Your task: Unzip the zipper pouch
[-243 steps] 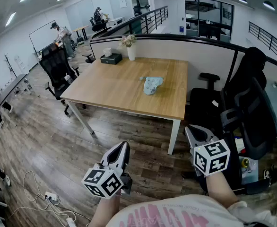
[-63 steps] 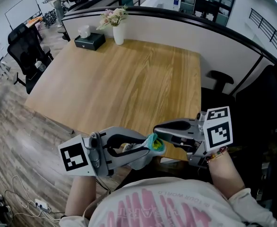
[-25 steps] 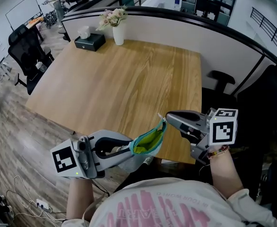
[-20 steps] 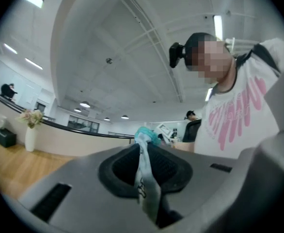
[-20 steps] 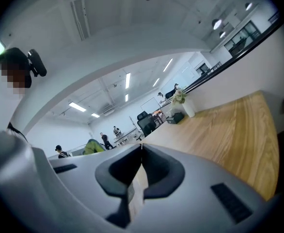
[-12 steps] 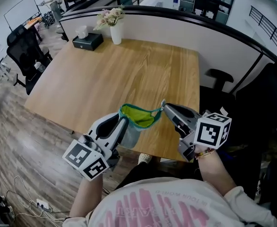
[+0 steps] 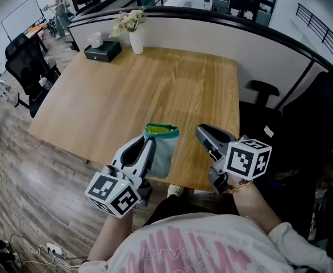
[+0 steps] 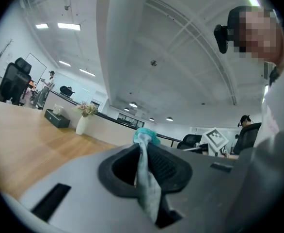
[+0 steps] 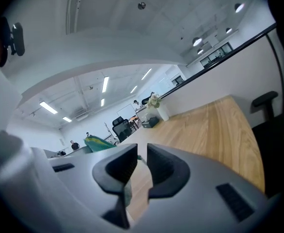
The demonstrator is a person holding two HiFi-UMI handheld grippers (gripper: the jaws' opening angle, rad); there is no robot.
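Note:
The pale blue zipper pouch (image 7: 162, 152) with a green lining stands upright over the near edge of the wooden table (image 7: 155, 84), its mouth gaping at the top. My left gripper (image 7: 149, 144) is shut on the pouch's side cloth, which shows pinched between the pads in the left gripper view (image 8: 144, 178). I cannot tell whether the pouch touches the table. My right gripper (image 7: 202, 132) is a little to the pouch's right, apart from it. Its jaws have just been opening and nothing is between them (image 9: 142, 166). The pouch's green rim (image 9: 99, 143) shows to the left in that view.
A white vase of flowers (image 7: 133, 30) and a black tissue box (image 7: 102, 49) stand at the table's far left corner, before a low partition wall. Black office chairs stand to the right (image 7: 263, 95) and to the left (image 7: 24, 61) of the table.
The right gripper has let go of the pouch's end and opened. The stretched mouth has drawn back toward the left gripper, and both grippers have sunk slightly toward the table.

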